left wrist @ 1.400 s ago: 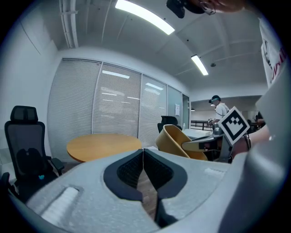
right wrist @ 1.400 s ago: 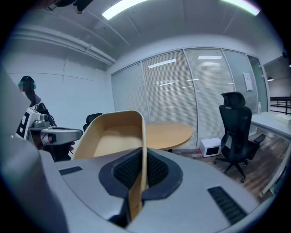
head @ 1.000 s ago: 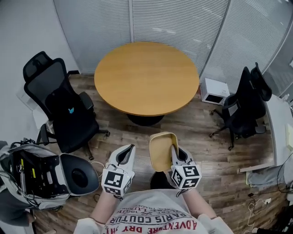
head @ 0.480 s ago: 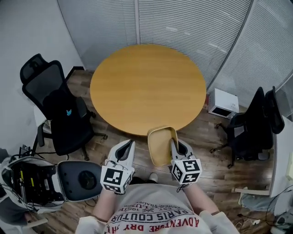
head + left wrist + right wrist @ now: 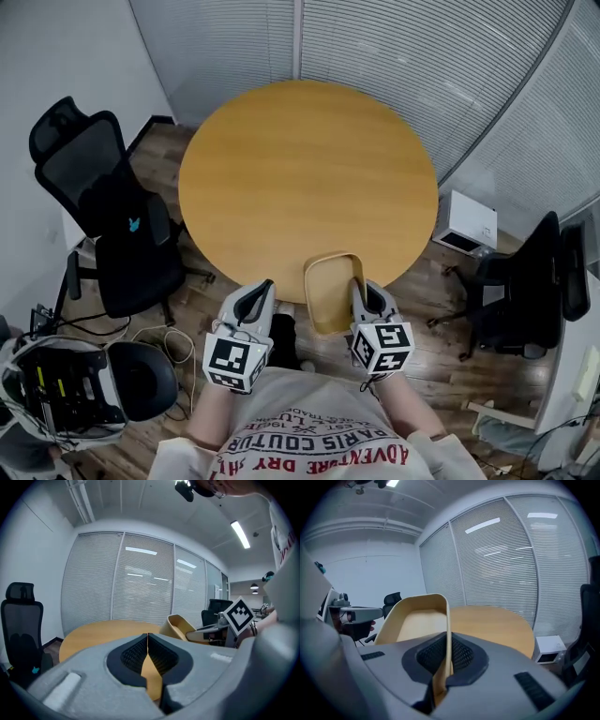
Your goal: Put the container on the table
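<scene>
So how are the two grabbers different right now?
The right gripper holds the tan container by its side wall; the left gripper holds nothing. The left gripper's jaws meet; the right gripper's jaws are kept a sliver apart by that wall. Both point toward the round table.

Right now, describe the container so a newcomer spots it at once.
Start at the round wooden table. At its near edge, the right tongs pinch one wall of the container, a shallow tan tray with rounded corners. The left tongs beside it are shut on nothing.
</scene>
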Motion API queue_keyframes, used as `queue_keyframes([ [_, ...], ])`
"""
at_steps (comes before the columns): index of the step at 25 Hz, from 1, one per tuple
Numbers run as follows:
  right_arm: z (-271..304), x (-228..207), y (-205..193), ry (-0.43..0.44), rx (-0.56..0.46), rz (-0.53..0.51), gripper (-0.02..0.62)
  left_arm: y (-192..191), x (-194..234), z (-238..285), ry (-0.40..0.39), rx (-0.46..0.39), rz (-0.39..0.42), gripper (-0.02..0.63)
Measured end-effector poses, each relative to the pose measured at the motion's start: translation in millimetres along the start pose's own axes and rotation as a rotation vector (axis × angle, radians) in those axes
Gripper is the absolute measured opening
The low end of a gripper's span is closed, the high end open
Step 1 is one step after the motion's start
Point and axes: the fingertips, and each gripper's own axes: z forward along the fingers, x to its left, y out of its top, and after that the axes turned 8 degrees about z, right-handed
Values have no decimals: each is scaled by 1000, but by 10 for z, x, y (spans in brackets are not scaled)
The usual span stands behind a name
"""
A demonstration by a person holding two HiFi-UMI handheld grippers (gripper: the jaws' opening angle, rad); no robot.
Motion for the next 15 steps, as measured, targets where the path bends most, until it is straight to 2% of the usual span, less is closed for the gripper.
queue_keyframes([
  [10, 1148, -204, 439, -64, 28, 10, 11, 136, 845, 1079, -82, -6, 20, 12],
  [15, 1698, -198, 522, -82, 58, 30, 11, 118, 1241, 1448, -113, 8, 29, 12],
])
